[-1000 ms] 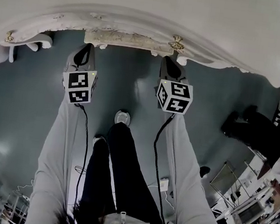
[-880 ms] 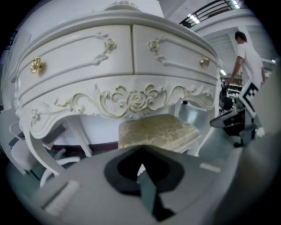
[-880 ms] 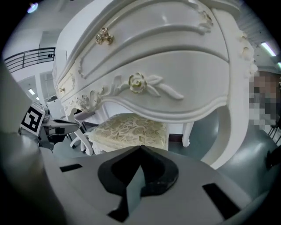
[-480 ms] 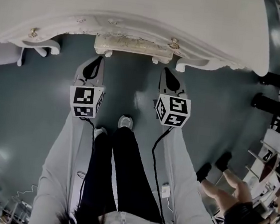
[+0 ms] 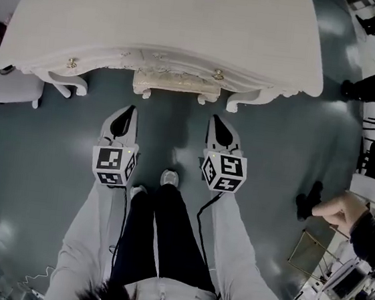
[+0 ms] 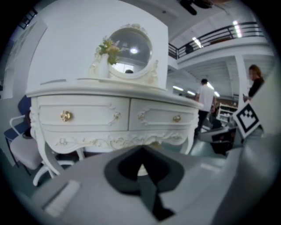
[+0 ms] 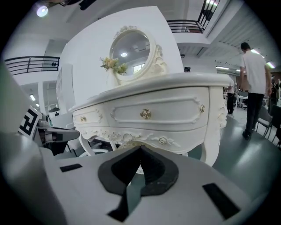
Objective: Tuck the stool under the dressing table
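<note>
The white dressing table (image 5: 168,23) fills the top of the head view. The cream stool (image 5: 173,84) sits under its front edge between the table legs, with only its near side and two feet showing. My left gripper (image 5: 130,109) and right gripper (image 5: 216,118) hover side by side short of the stool, apart from it, both shut and empty. In the left gripper view the shut gripper (image 6: 140,151) points at the table's drawers (image 6: 83,116) and round mirror (image 6: 130,52). In the right gripper view the shut gripper (image 7: 140,149) faces the drawer front (image 7: 151,114).
A pale chair (image 5: 13,86) stands at the table's left end. A bystander's hand (image 5: 339,209) and dark shoes (image 5: 311,194) are at the right, near racks and equipment. My own shoes (image 5: 169,177) stand on the grey floor. People walk in the background (image 7: 254,74).
Both grippers have drawn back from the table edge and risen together, still shut. The stool stays under the table. More of the table top shows now. The bystander's hand has shifted at the right.
</note>
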The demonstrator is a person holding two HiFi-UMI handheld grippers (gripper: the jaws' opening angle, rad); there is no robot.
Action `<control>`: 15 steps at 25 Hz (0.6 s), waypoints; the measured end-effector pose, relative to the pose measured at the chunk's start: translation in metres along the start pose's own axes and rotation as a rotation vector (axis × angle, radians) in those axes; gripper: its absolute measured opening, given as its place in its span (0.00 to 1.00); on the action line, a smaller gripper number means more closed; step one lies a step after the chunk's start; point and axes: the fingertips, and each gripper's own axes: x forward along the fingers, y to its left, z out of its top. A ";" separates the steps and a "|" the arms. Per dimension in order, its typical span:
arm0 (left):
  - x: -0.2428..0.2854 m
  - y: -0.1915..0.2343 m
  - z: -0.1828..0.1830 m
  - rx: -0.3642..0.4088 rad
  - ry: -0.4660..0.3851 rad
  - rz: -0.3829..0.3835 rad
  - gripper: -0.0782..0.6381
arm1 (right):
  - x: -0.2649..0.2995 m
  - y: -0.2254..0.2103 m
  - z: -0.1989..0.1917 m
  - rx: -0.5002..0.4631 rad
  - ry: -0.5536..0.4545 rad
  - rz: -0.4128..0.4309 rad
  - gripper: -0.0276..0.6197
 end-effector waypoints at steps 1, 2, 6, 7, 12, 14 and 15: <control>-0.008 -0.003 0.006 0.011 -0.004 -0.006 0.12 | -0.009 0.003 0.005 0.002 -0.006 -0.004 0.05; -0.016 -0.006 0.012 0.027 -0.010 -0.012 0.12 | -0.017 0.006 0.009 0.002 -0.009 -0.009 0.04; -0.043 -0.014 0.039 0.084 -0.046 -0.044 0.12 | -0.047 0.020 0.026 0.009 -0.025 -0.029 0.04; -0.049 -0.016 0.046 0.088 -0.057 -0.051 0.12 | -0.054 0.023 0.031 0.009 -0.031 -0.031 0.05; -0.082 -0.024 0.079 0.076 -0.104 -0.073 0.12 | -0.088 0.039 0.059 0.006 -0.064 -0.035 0.04; -0.094 -0.026 0.091 0.078 -0.118 -0.086 0.12 | -0.101 0.045 0.072 0.005 -0.082 -0.036 0.05; -0.100 -0.027 0.097 0.081 -0.124 -0.091 0.12 | -0.107 0.047 0.078 0.006 -0.090 -0.036 0.05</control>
